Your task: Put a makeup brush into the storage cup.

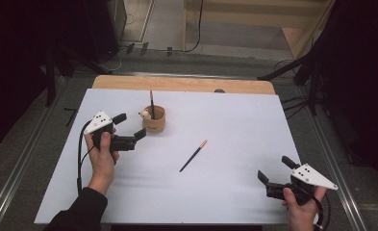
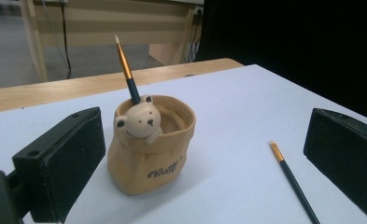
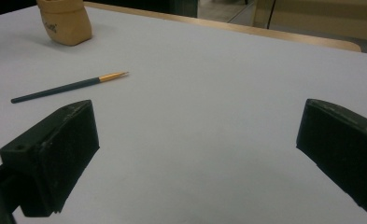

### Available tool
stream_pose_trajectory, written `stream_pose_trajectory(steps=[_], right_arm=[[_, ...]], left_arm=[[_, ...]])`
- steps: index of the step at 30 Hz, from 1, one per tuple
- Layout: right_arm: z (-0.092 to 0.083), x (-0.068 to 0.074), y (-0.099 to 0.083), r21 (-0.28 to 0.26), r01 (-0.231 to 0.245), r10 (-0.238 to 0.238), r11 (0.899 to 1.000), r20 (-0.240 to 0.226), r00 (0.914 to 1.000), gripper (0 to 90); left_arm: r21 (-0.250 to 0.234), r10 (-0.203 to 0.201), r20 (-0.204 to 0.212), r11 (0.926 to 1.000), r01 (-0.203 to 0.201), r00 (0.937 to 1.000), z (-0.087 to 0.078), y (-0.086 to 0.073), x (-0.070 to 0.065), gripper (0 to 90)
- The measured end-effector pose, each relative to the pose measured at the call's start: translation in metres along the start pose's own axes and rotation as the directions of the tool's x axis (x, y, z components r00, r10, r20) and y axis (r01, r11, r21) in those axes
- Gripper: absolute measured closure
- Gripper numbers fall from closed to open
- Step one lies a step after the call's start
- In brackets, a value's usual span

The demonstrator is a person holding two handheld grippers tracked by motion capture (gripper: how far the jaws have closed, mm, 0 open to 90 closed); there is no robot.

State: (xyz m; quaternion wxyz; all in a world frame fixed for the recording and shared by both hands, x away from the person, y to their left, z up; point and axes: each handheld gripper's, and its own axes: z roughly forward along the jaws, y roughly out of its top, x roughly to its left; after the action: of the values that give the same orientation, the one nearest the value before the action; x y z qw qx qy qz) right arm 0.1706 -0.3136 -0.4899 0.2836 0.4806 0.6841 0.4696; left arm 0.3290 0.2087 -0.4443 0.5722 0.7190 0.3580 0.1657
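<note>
A tan pouch-shaped pot [image 1: 155,124] [image 2: 148,163] [image 3: 64,23] with a small bear head on its rim stands on the white table [image 1: 234,125]. One dark paintbrush [image 1: 151,100] [image 2: 125,65] stands upright in it, bristles up. A second paintbrush [image 1: 193,156] [image 2: 293,182] [image 3: 64,88] with a gold ferrule lies flat near the table's middle. My left gripper [image 1: 130,125] [image 2: 209,149] is open just left of the pot, jaws apart and holding nothing. Near the front right corner, my right gripper [image 1: 275,168] [image 3: 200,144] is open over bare table.
A strip of bare wood [image 1: 182,84] runs along the table's far edge. Dark stands and cables [image 1: 302,72] sit on the floor beyond and beside the table. White surface stretches between the loose brush and the right gripper.
</note>
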Motion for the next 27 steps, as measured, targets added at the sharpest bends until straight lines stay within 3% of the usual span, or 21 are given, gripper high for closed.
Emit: stream_pose_trajectory(steps=[9,19,27], right_arm=[[0.001,0.001,0.001,0.0,0.007,-0.007,1.0,-0.003,1.0,0.0],[0.0,0.001,0.001,-0.003,0.009,-0.009,1.0,-0.004,1.0,0.0],[0.001,0.002,0.002,-0.004,0.009,-0.009,1.0,-0.003,1.0,0.0]], left_arm=[[-0.02,-0.02,0.006,0.9996,0.02,0.9998,-0.019,-0.016,-0.005,0.0],[0.012,-0.002,-0.001,0.9999,0.002,1.0,-0.037,-0.034,-0.007,0.0],[0.001,-0.027,0.016,0.9996,0.027,0.9995,-0.051,-0.043,-0.01,0.0]])
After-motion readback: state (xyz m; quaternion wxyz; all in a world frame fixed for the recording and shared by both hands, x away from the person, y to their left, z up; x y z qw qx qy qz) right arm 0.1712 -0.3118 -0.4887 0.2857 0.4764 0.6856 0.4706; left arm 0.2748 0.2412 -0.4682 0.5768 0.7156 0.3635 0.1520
